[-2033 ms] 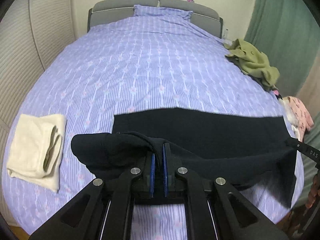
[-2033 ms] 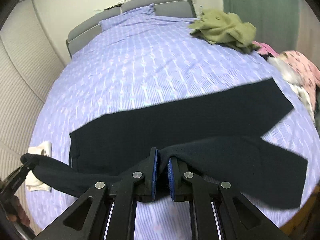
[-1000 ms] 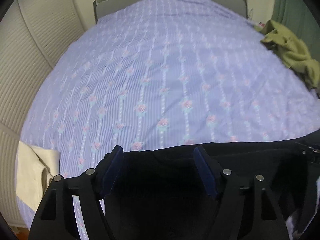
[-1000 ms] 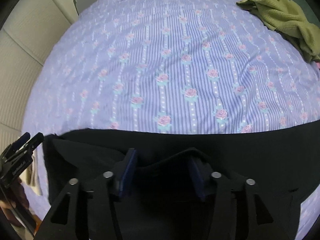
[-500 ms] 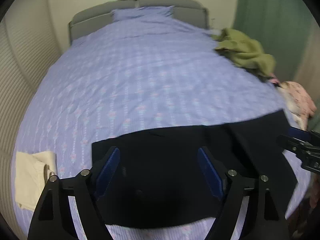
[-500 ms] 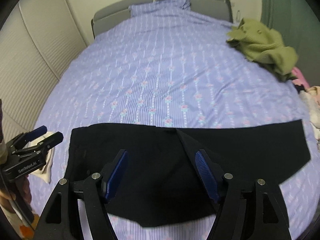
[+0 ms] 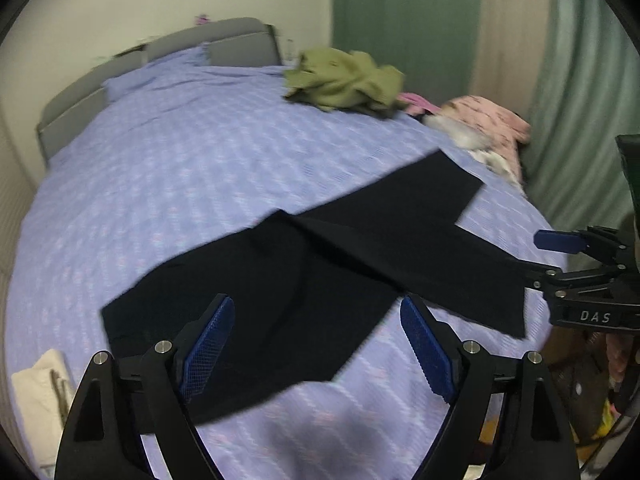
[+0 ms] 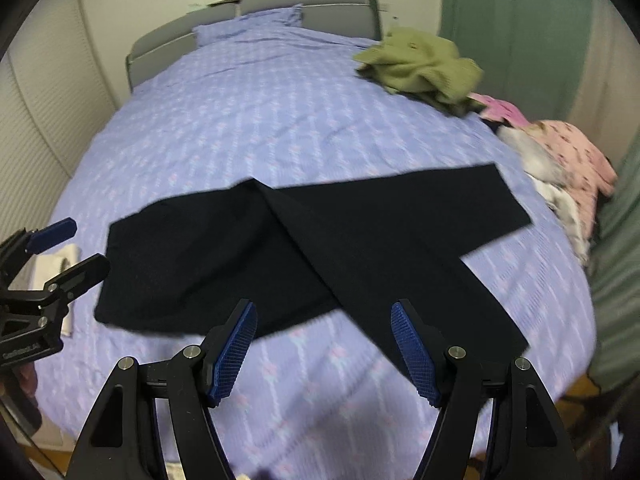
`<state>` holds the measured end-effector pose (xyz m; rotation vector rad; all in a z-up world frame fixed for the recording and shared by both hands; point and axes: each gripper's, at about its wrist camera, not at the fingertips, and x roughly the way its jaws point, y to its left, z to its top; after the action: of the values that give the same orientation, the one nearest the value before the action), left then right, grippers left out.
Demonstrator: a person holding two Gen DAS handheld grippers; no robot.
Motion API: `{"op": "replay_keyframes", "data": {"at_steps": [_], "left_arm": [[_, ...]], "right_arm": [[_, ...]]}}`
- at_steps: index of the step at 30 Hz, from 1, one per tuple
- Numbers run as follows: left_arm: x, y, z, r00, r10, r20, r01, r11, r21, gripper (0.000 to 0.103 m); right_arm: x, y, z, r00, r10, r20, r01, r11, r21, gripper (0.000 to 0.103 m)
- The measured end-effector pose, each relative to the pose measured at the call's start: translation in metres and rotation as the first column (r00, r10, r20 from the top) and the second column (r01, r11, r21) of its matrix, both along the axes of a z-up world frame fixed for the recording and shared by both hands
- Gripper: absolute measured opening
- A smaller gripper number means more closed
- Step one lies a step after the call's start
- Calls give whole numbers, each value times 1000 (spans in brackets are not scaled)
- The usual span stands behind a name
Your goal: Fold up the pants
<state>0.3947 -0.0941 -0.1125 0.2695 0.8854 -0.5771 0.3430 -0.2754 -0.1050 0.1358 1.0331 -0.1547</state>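
Now the black pants [image 8: 304, 256] lie flat on the bed [image 8: 260, 120], legs splayed toward the olive garment [image 8: 420, 64]. Left tongs [image 7: 318, 344] and right tongs [image 8: 324, 348] hover spread, empty. Best pinch both hems, then carry them over the waistband evenly.

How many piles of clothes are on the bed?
4: black pants spread out in front, a cream folded cloth at the left edge, a green heap far right, and a pink heap at the right edge. More may be hidden.
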Motion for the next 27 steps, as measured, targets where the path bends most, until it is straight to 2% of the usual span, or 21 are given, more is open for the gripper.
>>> {"op": "replay_keyframes", "data": {"at_steps": [7, 14, 20, 22, 24, 27], "left_arm": [[-29, -52, -34, 995, -16, -100, 18, 1000, 22, 85], [-47, -91, -79, 973, 121, -195, -109, 991, 73, 85], [-53, -129, -130, 913, 273, -304, -237, 960, 151, 85], [-55, -139, -145, 882, 324, -342, -276, 944, 180, 85], [-59, -144, -154, 863, 350, -365, -296, 935, 195, 85], [-66, -148, -157, 858, 365, -362, -301, 928, 220, 85]], "right_arm": [[-44, -49, -33, 998, -21, -67, 18, 999, -36, 71], [-67, -101, -98, 980, 43, -196, -48, 999, -24, 71], [-72, -144, -151, 949, 122, -291, -98, 990, 97, 71], [-71, -150, -169, 929, 161, -333, -124, 984, 130, 71], [-70, -150, -184, 910, 204, -360, -158, 975, 154, 71], [-66, -142, -205, 883, 252, -395, -216, 967, 134, 71]]}}
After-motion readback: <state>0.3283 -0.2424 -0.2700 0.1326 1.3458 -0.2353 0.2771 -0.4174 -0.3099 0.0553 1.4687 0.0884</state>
